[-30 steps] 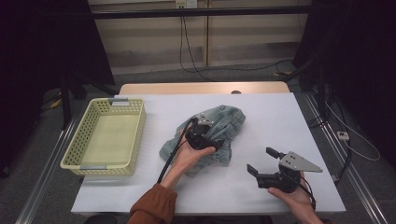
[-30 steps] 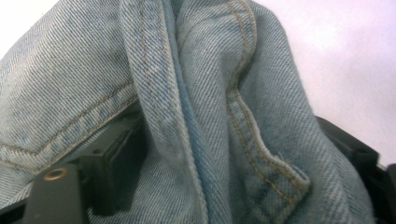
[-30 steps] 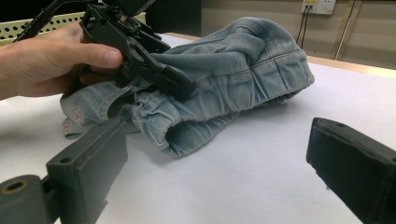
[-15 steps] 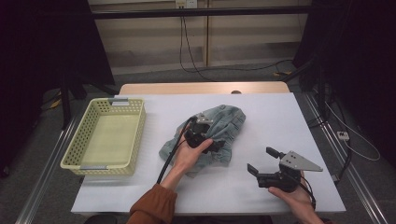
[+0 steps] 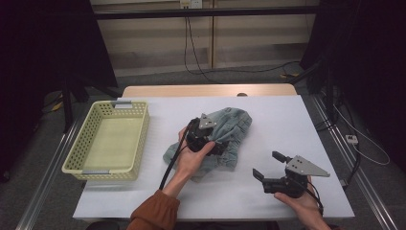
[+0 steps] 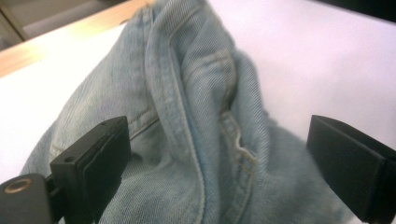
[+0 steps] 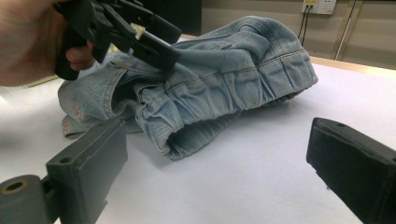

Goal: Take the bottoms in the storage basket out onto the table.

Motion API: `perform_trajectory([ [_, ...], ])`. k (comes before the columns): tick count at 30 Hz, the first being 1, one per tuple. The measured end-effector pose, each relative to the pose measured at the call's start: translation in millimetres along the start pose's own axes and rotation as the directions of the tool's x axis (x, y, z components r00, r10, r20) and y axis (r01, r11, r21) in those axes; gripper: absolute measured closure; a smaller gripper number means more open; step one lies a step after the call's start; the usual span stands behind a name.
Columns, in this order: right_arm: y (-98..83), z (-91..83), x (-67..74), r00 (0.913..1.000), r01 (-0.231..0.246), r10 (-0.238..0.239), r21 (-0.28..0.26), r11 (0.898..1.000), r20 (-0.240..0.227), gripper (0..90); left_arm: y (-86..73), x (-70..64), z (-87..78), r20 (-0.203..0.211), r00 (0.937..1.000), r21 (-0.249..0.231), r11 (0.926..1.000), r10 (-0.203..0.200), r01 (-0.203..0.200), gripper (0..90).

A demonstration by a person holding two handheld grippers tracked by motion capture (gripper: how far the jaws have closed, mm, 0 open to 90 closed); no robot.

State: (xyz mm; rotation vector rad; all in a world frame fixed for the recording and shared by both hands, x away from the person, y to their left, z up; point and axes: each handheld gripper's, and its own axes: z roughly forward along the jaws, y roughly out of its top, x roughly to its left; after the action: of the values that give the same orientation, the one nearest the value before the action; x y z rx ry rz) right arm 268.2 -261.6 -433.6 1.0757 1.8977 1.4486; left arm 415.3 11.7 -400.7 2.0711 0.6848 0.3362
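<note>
A crumpled pair of light blue denim jeans (image 5: 233,125) lies in the middle of the white table (image 5: 287,120). My left gripper (image 5: 218,143) hovers just over the jeans, held in a hand with an orange sleeve. Its jaws have just been opening and now stand wide; in the left gripper view a raised seam fold of the jeans (image 6: 196,116) sits between them, untouched by the pads. My right gripper (image 5: 268,164) rests low near the front right of the table, open and holding nothing, pointed at the jeans (image 7: 233,79). The left gripper (image 7: 168,42) shows there above the denim.
A pale yellow mesh basket (image 5: 107,173) with nothing in it stands at the table's left side. Bare white tabletop lies between the jeans and my right gripper. Cables run across the floor behind the table.
The left gripper has lifted slightly off the jeans, which sag back onto the table. The right gripper has stayed put.
</note>
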Motion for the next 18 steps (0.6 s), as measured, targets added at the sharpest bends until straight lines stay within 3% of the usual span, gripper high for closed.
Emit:
perform_trajectory([
  [3,-0.1,0.2,0.8,1.0000,0.002,-0.002,0.002,1.000,0.000,5.1,2.2,0.8,-8.7,-0.022,0.9997,-0.033,0.9994,0.004,-0.005,7.1],
  [9,-0.1,0.1,0.0,1.0000,-0.001,0.001,0.001,1.000,0.000,5.1,3.5,6.9,-16.4,-0.026,0.9990,-0.073,0.9967,-0.037,0.035,6.8],
  [11,-0.1,0.2,0.1,1.0000,0.000,0.000,0.002,1.000,-0.001,5.1,4.3,6.5,-18.8,-0.013,0.9996,-0.083,0.9963,-0.025,0.024,6.8],
  [13,0.0,0.0,0.5,1.0000,-0.001,0.001,0.001,1.000,-0.004,5.1,5.6,4.9,-23.3,-0.033,0.9995,-0.086,0.9963,0.001,-0.004,6.8],
  [18,-0.1,-0.5,0.5,1.0000,-0.002,0.002,0.001,1.000,-0.002,5.1,7.8,4.8,-35.2,-0.054,0.9985,-0.118,0.9929,0.004,-0.011,6.1],
])
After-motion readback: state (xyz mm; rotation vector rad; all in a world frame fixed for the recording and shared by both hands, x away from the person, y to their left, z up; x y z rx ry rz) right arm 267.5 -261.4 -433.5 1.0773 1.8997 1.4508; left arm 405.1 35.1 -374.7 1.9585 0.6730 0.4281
